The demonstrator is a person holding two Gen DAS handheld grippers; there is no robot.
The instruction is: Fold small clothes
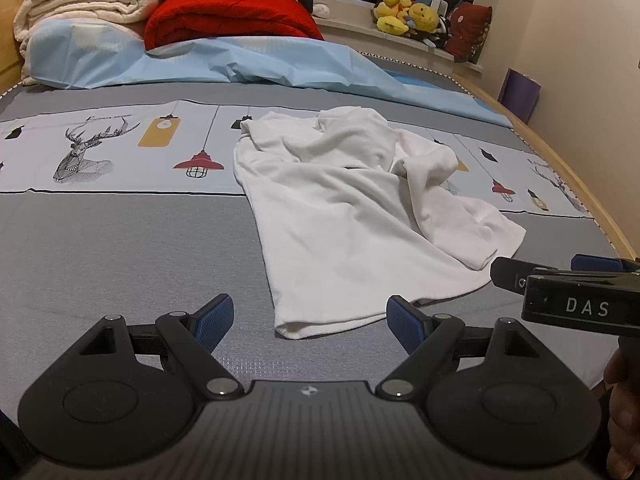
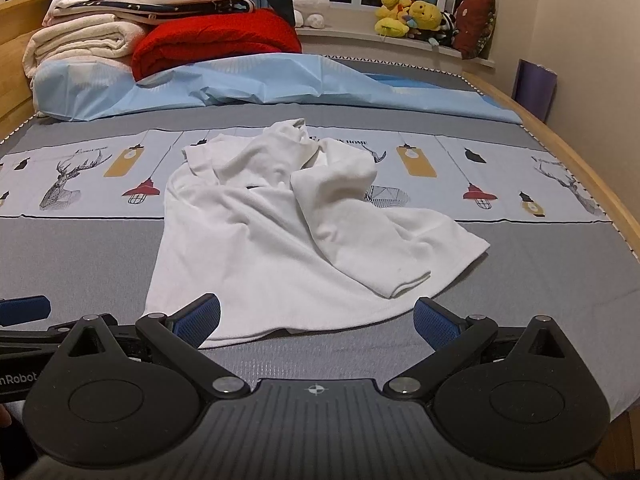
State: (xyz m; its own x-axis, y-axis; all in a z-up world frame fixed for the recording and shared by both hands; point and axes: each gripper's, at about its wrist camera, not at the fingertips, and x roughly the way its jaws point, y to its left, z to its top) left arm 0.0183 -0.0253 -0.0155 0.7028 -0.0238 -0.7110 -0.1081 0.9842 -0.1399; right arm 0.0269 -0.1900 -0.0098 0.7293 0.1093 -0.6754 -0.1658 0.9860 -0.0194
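We hold left gripper (image 1: 308, 322) and right gripper (image 2: 316, 320) spread wide at the crumpled white garment (image 2: 288, 232) hem; ready to flatten.

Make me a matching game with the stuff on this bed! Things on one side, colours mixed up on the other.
Things:
1. crumpled shirt
2. folded blanket beside the towel pile
3. plush toys on the window ledge
4. gripper pads

Colours:
A. yellow
B. blue
C. white
D. red

Pairs: 1-C, 2-D, 3-A, 4-B
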